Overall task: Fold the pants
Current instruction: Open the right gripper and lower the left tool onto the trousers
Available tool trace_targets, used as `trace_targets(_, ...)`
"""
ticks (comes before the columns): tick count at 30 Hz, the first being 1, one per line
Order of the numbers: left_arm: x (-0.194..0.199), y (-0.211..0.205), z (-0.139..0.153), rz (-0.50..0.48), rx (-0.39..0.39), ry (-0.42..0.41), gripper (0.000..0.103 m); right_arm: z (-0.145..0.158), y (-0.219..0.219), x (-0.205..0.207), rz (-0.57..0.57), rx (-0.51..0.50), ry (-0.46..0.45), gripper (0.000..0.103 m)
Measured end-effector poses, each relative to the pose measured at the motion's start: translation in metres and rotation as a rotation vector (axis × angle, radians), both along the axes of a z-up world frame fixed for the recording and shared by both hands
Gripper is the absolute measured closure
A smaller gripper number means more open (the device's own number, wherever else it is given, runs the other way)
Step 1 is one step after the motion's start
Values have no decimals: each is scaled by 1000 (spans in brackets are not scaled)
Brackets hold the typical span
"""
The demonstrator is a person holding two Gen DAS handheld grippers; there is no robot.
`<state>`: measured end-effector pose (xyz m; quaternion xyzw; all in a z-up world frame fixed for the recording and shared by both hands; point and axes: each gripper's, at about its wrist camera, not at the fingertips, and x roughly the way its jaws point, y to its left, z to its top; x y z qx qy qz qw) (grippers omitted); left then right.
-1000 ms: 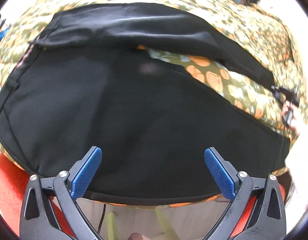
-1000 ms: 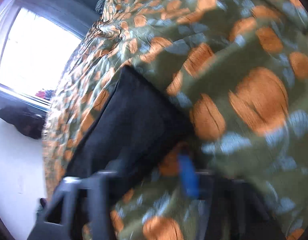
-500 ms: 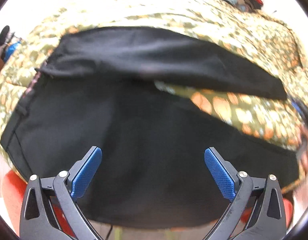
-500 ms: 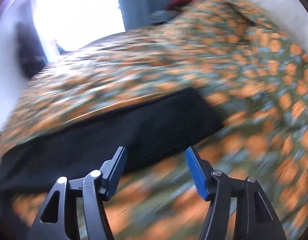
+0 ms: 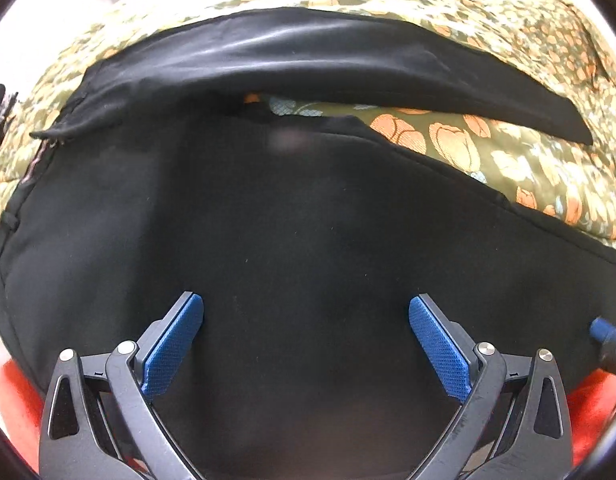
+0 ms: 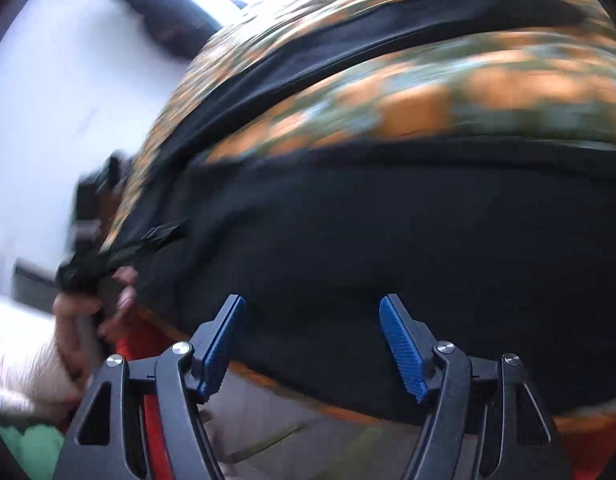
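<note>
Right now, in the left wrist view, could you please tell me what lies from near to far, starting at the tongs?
Left tongs → near black pant leg → strip of floral bedspread → far black pant leg → more bedspread.

pants [image 5: 291, 240]: spread on the bedspread [image 5: 548, 168]
far leg [image 5: 348, 64]: behind near leg [image 5: 488, 264], bedspread between

daylit fisheye, right view motion-blurred
</note>
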<state>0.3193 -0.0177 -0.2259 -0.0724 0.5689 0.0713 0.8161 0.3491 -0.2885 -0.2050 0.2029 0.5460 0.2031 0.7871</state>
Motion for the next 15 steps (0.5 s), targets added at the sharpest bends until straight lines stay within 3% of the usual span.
trace_targets(3,-3,4,-3,10,-8,4,0,5,-75,-5,-194,-102,33,34)
trace_targets(7,-8,5,-7,0,-6,8,0,19,-182,-46,-573,-281,73,34)
trace_targets(10,-8,7,-11,6,-10,14,0,33,-206,-74,-694,-273,38,33)
trace_targets(12,-7,5,-14,-3,23,29,0,40,-198,-86,-730,-271,18,32)
trace_targets(15,-7,-2,-17,-21,71,47,0,41,-176,-86,-673,-295,5,32)
